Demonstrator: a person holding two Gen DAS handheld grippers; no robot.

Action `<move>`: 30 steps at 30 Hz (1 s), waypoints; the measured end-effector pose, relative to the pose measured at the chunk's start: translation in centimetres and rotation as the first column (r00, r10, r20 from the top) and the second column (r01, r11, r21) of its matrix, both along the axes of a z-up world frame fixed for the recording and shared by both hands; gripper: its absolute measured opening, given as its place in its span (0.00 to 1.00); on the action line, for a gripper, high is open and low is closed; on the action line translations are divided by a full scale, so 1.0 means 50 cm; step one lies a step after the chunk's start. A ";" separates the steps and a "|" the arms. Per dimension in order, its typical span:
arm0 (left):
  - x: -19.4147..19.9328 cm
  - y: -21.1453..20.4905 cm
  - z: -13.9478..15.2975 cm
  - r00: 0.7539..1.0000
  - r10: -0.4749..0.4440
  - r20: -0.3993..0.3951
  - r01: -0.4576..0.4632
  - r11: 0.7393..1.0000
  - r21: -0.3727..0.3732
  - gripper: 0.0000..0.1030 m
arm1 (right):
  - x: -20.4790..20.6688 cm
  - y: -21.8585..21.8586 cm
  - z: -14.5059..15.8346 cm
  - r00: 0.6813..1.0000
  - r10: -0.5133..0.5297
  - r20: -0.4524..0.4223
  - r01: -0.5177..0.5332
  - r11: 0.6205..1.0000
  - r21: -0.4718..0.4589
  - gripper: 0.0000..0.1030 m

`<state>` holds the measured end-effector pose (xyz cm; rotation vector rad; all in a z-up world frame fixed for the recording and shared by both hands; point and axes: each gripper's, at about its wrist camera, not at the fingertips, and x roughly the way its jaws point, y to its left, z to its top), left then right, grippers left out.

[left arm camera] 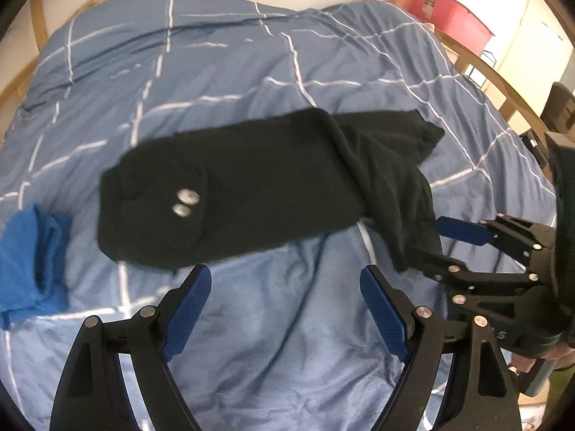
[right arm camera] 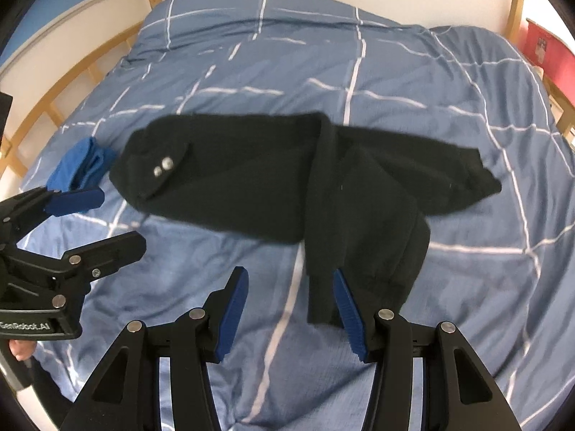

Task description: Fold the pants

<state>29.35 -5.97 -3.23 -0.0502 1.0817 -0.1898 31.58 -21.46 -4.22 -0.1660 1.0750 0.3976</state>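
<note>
The black pants [right arm camera: 251, 186] lay across the bed [right arm camera: 395, 72]. Both grippers, left gripper [left arm camera: 285, 298] and right gripper [right arm camera: 291, 309], hovered spread, seemingly gripping nothing; better to pinch the near cuff squarely.

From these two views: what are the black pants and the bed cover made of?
Black pants: seems a soft matte woven or fleecy fabric, no sheen, limp folds; two shiny metal-looking snaps. Exact fibre not tellable, image blurred.
Bed cover: thin blue cloth with white lines, fine creases, likely cotton or a blend.
</note>
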 end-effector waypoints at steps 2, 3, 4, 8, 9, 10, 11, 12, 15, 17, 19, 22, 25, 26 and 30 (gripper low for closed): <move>-0.005 -0.010 -0.018 1.000 -0.002 -0.011 0.002 1.000 -0.008 0.82 | -0.004 -0.004 -0.024 1.000 -0.001 -0.010 0.001 1.000 -0.005 0.49; -0.005 -0.013 -0.025 1.000 0.001 -0.016 -0.001 1.000 -0.009 0.82 | -0.006 -0.006 -0.034 1.000 -0.001 -0.014 0.001 1.000 -0.009 0.49; -0.005 -0.017 -0.038 1.000 0.004 -0.025 -0.004 1.000 -0.008 0.82 | -0.005 -0.008 -0.049 1.000 -0.002 -0.020 0.002 1.000 -0.021 0.49; -0.001 -0.025 -0.074 0.998 0.006 -0.058 -0.006 1.000 -0.003 0.82 | 0.000 -0.009 -0.087 0.999 -0.015 -0.036 0.013 0.998 -0.055 0.49; -0.001 -0.025 -0.080 0.998 0.006 -0.065 -0.006 1.000 -0.002 0.82 | 0.003 -0.009 -0.096 0.999 -0.018 -0.032 0.015 0.998 -0.066 0.49; 0.000 -0.025 -0.087 0.998 0.005 -0.070 -0.005 1.000 -0.001 0.82 | 0.004 -0.009 -0.101 0.999 -0.018 -0.029 0.015 0.997 -0.076 0.49; 0.001 -0.025 -0.093 0.997 0.006 -0.074 -0.006 1.000 0.001 0.82 | 0.007 -0.008 -0.108 0.999 -0.022 -0.024 0.020 0.996 -0.092 0.49; 0.003 -0.026 -0.098 0.997 0.006 -0.078 -0.006 1.000 0.002 0.82 | 0.010 -0.007 -0.113 0.999 -0.025 -0.020 0.023 0.995 -0.102 0.49; 0.010 -0.028 -0.112 0.996 0.008 -0.089 -0.007 1.000 0.005 0.82 | 0.021 -0.005 -0.134 1.000 -0.026 -0.012 0.024 0.990 -0.140 0.48; 0.015 -0.031 -0.117 0.996 0.006 -0.091 -0.005 1.000 0.013 0.82 | 0.022 -0.006 -0.143 0.999 -0.032 0.009 0.033 0.984 -0.173 0.29; 0.021 -0.035 -0.119 0.996 0.001 -0.086 0.000 1.000 0.020 0.82 | 0.028 -0.019 -0.140 0.999 -0.037 0.002 0.037 0.984 -0.172 0.08; 0.032 -0.040 -0.115 0.997 -0.003 -0.074 0.004 1.000 0.012 0.82 | 0.029 -0.044 -0.098 0.996 -0.067 0.063 0.075 0.988 -0.134 0.07; 0.046 -0.045 -0.105 0.999 0.003 -0.050 -0.002 1.000 0.003 0.82 | 0.051 -0.080 -0.025 0.980 -0.110 0.168 0.130 0.985 -0.114 0.07; 0.051 -0.047 -0.102 0.999 0.005 -0.043 -0.005 1.000 0.000 0.82 | 0.066 -0.093 -0.002 0.974 -0.129 0.189 0.150 0.983 -0.106 0.07; 0.075 -0.056 -0.077 1.000 0.028 0.008 -0.028 0.999 -0.018 0.82 | 0.149 -0.141 0.081 0.942 -0.208 0.262 0.239 0.967 -0.090 0.07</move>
